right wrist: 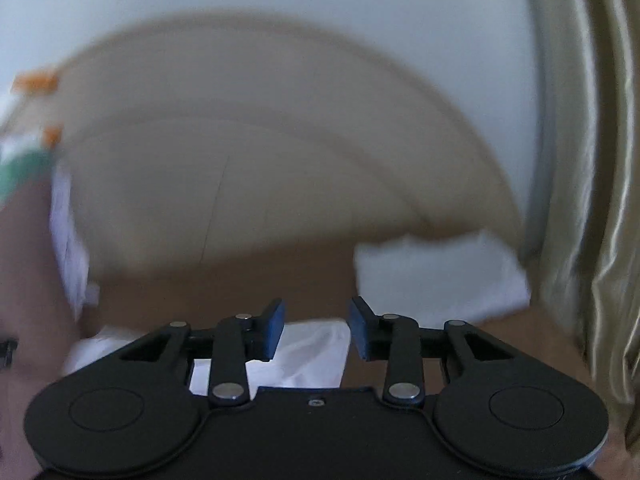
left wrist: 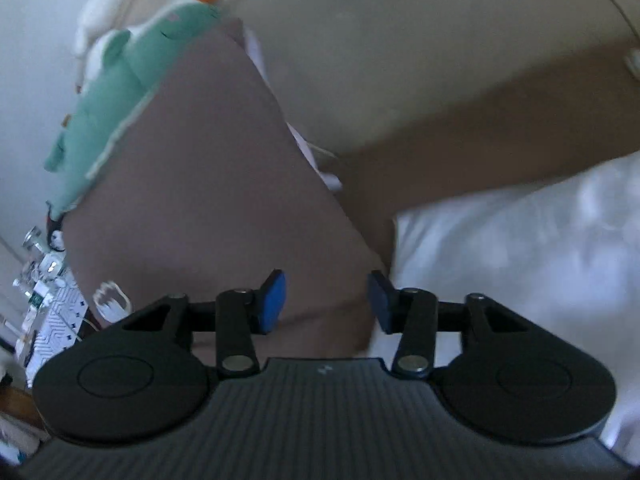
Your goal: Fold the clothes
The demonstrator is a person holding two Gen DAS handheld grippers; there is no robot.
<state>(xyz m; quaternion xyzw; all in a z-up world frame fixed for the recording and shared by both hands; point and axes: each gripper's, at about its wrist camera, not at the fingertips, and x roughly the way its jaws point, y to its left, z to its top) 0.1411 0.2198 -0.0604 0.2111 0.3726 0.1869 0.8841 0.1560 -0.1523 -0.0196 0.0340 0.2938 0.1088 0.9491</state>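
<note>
We see both the left gripper (left wrist: pixel 326 302) and right gripper (right wrist: pixel 316 330) with blue-padded fingers apart, empty, over soft crumpled white cloth (left wrist: pixel 520 248) on the bed.

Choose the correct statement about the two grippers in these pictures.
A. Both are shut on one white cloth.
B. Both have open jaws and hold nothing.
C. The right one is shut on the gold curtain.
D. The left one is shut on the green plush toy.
B: the left gripper and the right gripper each show a wide gap between the blue pads, and no fabric is pinched there.
</note>
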